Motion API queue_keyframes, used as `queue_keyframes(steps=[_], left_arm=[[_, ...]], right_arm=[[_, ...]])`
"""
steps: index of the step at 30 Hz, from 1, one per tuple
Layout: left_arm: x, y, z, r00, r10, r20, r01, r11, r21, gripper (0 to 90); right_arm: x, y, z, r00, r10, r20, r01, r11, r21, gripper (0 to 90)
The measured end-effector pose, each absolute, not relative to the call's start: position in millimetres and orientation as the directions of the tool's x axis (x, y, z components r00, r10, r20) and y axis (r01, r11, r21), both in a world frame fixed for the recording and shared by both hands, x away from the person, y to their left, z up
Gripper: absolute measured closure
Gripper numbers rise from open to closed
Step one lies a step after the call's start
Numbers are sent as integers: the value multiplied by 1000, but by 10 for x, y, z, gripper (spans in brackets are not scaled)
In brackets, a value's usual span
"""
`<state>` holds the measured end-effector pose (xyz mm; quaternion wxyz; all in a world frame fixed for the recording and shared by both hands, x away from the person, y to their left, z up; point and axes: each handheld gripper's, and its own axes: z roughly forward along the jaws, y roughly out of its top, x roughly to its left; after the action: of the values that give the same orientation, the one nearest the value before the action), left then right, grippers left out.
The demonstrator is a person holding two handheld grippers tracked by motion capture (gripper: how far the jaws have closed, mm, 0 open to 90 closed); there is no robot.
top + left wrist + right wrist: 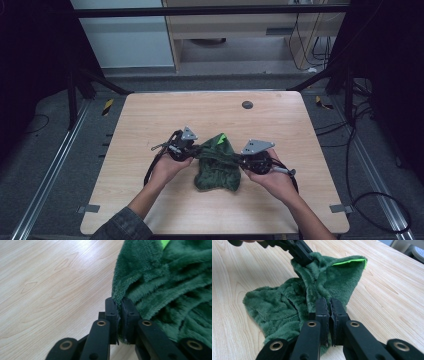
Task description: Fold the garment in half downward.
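A dark green fleece cloth [217,165] sits near the middle of a light wooden surface [150,115], partly lifted and bunched between two hand-held grippers. The left gripper [192,151] has its fingers [111,312] pressed together on the cloth's left edge — a thin fold of fleece is pinched between them. The right gripper [241,161] grips the cloth's right side, its fingers [322,312] likewise clamped tight on a gathered ridge of fabric. Between the two grippers the upper cloth is drawn up into a peak, where a bright green trim [349,262] shows along one hem. The lower part of the cloth lies crumpled on the surface, toward the person. A small dark round disc [247,105] lies on the surface, well beyond the cloth.
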<state>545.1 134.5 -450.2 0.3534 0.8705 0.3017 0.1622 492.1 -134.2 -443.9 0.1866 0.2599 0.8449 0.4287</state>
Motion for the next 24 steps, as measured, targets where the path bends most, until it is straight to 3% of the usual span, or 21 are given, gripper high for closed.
queue_keyframes(steps=[24], left_arm=[[4930,1435,-4550,796,595,110,324,-573,753,873]], right_arm=[[4734,-1468,-4584,-789,608,-93,293,504,812,819]])
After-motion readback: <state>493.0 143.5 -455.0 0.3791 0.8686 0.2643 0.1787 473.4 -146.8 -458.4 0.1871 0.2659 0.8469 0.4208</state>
